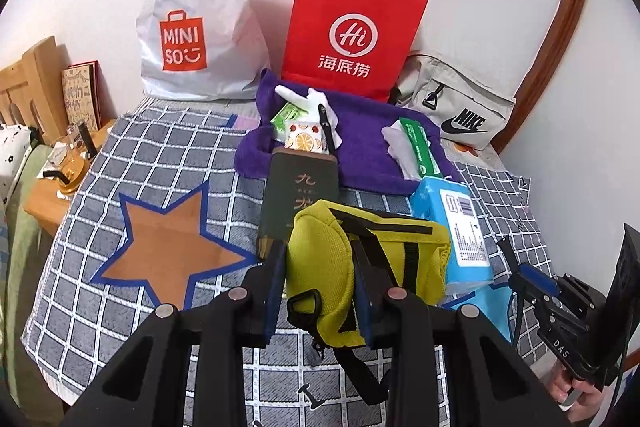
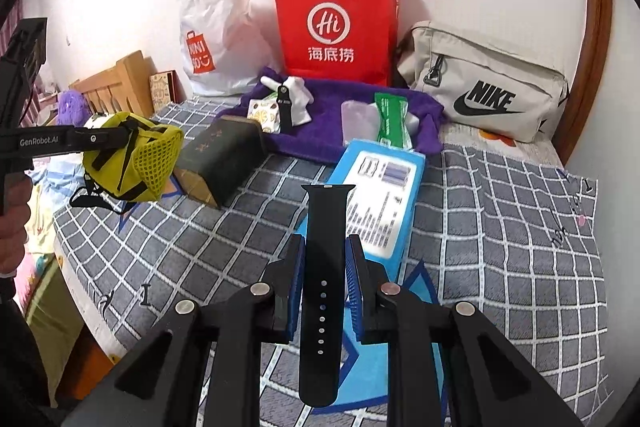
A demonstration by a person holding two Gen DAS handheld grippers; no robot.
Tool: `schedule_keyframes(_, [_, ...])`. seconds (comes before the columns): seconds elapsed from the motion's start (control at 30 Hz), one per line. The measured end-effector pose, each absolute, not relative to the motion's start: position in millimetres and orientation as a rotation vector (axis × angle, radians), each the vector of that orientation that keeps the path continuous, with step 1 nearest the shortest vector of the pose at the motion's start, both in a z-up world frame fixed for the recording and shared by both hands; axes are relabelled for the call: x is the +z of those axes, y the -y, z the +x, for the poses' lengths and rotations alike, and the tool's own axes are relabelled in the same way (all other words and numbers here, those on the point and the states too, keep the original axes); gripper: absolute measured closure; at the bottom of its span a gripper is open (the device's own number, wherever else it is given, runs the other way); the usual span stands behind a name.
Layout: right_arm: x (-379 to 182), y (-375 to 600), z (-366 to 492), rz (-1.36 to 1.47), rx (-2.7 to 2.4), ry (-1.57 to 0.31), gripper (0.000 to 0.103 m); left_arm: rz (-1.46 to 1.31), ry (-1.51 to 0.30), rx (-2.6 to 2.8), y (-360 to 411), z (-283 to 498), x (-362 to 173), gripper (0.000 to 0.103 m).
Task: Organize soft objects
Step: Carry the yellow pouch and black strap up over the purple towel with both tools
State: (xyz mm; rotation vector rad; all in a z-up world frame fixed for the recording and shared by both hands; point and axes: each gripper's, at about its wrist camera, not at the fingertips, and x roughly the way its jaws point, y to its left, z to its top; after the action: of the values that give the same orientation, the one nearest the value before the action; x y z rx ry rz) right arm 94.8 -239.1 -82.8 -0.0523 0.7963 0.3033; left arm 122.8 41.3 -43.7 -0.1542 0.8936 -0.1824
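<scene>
My left gripper point(image 1: 318, 259) is shut on a yellow-green pouch point(image 1: 328, 259) with black straps and holds it above the checked cloth; it also shows in the right wrist view point(image 2: 136, 155), lifted at the left. My right gripper point(image 2: 323, 247) is shut on a black watch strap point(image 2: 324, 267) that stands up between the fingers. A purple towel point(image 1: 360, 143) lies at the back with white gloves point(image 1: 316, 99), tissue packs point(image 1: 304, 137) and a green wipes pack point(image 1: 422, 147) on it.
A dark green box point(image 1: 298, 195) and a blue tissue pack point(image 1: 460, 227) lie on the checked cloth point(image 1: 160, 163). A white Miniso bag point(image 1: 200, 19), a red paper bag point(image 1: 352, 27) and a grey Nike bag point(image 1: 460, 107) stand against the wall. A wooden bedside stand point(image 1: 44, 199) is at the left.
</scene>
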Motion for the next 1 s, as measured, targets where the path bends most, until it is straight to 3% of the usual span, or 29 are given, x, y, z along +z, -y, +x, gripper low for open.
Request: schedule_keyframes(1.0, [-39.0,248.2,183.3,-0.03,0.29,-0.718,0.083,-0.187,-0.872,-0.176,-43.0,179.6,-19.0,0.074])
